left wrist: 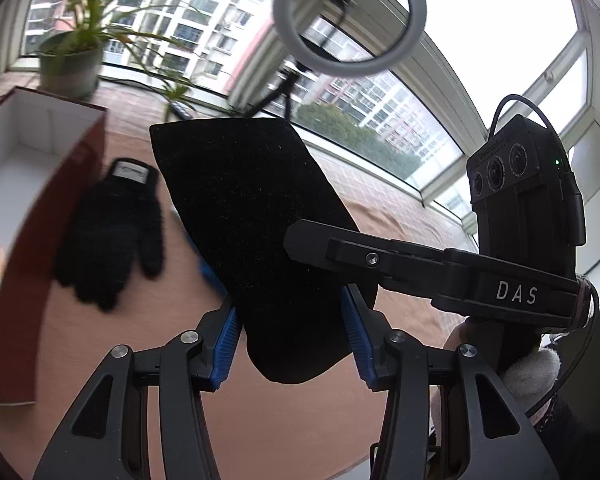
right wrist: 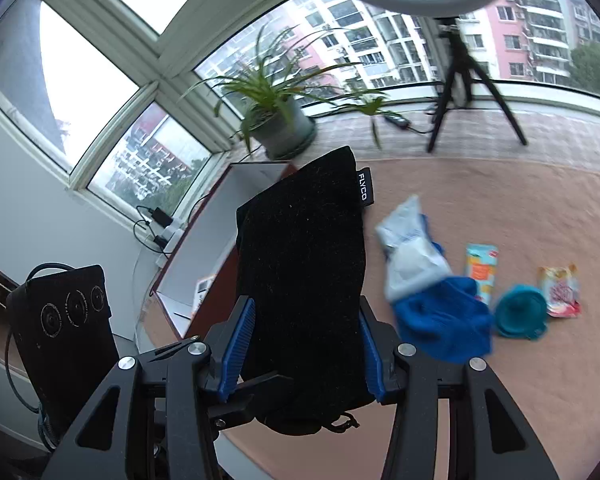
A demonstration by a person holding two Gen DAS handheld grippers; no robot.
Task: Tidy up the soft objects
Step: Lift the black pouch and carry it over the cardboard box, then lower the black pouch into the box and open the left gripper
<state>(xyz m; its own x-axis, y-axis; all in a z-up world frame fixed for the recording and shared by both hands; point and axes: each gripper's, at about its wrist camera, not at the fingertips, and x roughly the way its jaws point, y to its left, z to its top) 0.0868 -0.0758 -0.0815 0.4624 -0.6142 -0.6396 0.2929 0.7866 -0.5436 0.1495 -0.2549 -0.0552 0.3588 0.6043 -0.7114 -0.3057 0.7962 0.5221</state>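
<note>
Blue-padded fingers (left wrist: 225, 344) of the left gripper (left wrist: 290, 340) are pinching the near end of a black velvet pouch (left wrist: 256, 232), which is rising stiffly up and away from the jaws, lifted off the tan cloth (left wrist: 172, 360). Crossing in from the right, one finger of the right gripper (right wrist: 306, 352) (marked DAS on its arm) is lying against the pouch's right edge. Seen from the right wrist, that gripper is also closing on the same pouch, its blue pads (right wrist: 239, 344) pressing the fabric from both sides, and a small FLYCO tag (right wrist: 365, 191) is sticking out at the pouch's far right corner.

Left of the pouch in the left wrist view, a black knit glove (left wrist: 112, 236) is lying flat on the cloth, just beside the red wall of an open box (left wrist: 40, 152) with a white interior. Right of the pouch in the right wrist view, a white and blue glove (right wrist: 412, 256) and a blue knit item (right wrist: 444, 328) are lying together, with a teal round object (right wrist: 520, 316) and two snack packets (right wrist: 480, 276) further right. Farther off, a potted plant (right wrist: 284, 120) and a black tripod (right wrist: 464, 80) are standing by the windows.
</note>
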